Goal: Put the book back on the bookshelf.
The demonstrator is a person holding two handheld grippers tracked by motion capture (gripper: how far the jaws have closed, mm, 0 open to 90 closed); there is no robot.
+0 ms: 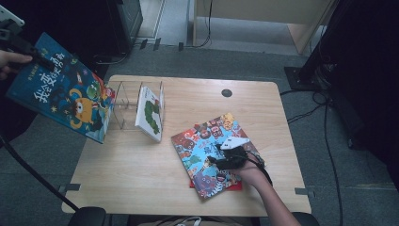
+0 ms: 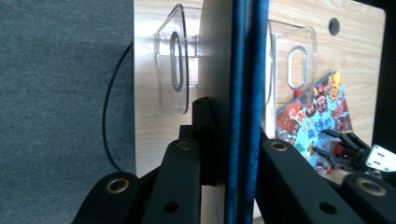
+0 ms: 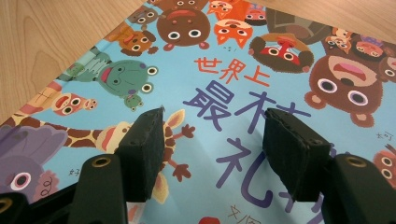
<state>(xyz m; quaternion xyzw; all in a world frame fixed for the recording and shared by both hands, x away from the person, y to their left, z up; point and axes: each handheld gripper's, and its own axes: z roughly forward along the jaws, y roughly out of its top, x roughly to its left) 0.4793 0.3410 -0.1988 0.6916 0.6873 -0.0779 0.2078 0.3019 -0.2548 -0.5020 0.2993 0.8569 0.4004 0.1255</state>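
One book (image 1: 149, 112) is filed in the rack (image 1: 123, 101); a blue book (image 1: 61, 89), clamped in the left gripper (image 1: 21, 44), is held left of the rack; the right gripper (image 1: 221, 153), jaws apart, rests on a third book (image 1: 202, 141) right of the rack

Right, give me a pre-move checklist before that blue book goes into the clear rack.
1. Grip on the blue book: ok. The left gripper has its jaws clamped on the book's edge.
2. Free slot in the clear rack: ok. The white book leans at the rack's right end and the left slots look empty.
3. Book lined up with a slot: not ok. It hangs off the table's left edge, tilted, apart from the rack.
4. Right gripper out of the way: ok. It sits open over the colourful animal book, far from the rack.
5. Rack steady on the table: cannot tell.
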